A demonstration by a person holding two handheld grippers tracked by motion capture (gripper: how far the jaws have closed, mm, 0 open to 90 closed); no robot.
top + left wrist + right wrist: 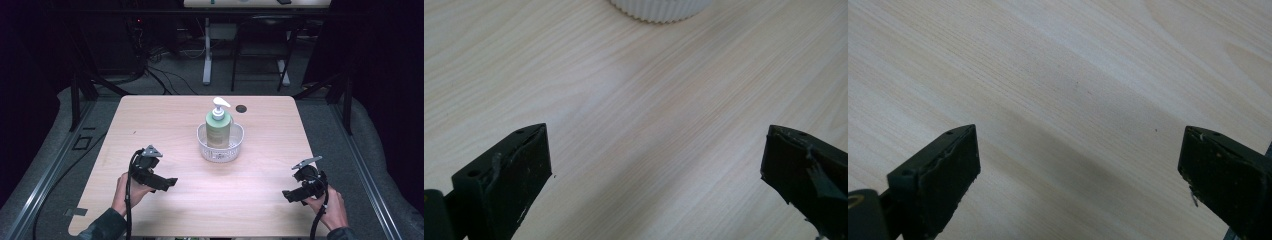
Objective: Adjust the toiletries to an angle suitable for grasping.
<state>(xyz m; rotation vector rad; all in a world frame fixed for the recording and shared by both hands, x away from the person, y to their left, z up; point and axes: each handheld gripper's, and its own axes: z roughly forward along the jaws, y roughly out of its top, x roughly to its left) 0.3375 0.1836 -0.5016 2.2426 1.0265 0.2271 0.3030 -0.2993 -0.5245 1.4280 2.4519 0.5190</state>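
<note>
A pale green pump bottle (218,127) with a white pump head stands upright inside a round white ribbed basket (220,149) at the middle of the wooden table (165,120). The basket's lower rim (656,9) edges into the top of the left gripper view. My left gripper (167,183) is held low over the table's near left, open, nothing between its jaws. My right gripper (290,195) sits at the near right, also open and empty. In both gripper views the black jaws stand wide apart over bare wood.
A small dark round spot (241,108) lies on the table behind the basket. Table legs and cables stand on the floor beyond the far edge. Dark frame posts flank the table left and right.
</note>
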